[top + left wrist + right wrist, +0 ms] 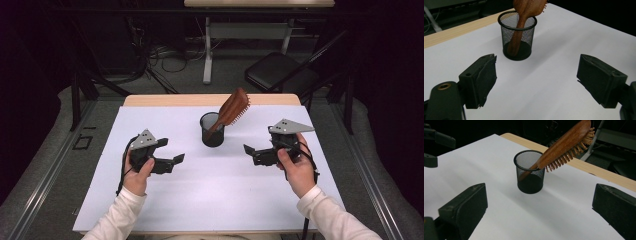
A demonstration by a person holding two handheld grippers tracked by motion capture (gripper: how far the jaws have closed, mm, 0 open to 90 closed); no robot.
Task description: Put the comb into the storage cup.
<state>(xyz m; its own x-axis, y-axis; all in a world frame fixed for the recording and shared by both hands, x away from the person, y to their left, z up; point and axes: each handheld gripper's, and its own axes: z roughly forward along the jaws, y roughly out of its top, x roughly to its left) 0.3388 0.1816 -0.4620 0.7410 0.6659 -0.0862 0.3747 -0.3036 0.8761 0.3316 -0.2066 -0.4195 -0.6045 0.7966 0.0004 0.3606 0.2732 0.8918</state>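
A black mesh cup (212,130) stands upright on the white sheet (200,195), toward the back middle. A brown wooden hairbrush (234,107) stands in it handle down, and its bristled head leans out over the rim to the right. My left gripper (171,151) is to the left of the cup, held in a hand, open and empty. My right gripper (255,145) is to the right of the cup, also open and empty. In the left gripper view the cup (517,37) and brush (526,7) lie beyond the wide jaws (537,60). The right gripper view has the cup (530,173) and brush (566,143) ahead of its spread jaws (540,192).
The table's wooden back edge (165,100) shows past the sheet. A black folding chair (280,70), a white desk leg (207,50) and floor cables (165,55) are behind the table. The left gripper (436,142) appears far off in the right gripper view.
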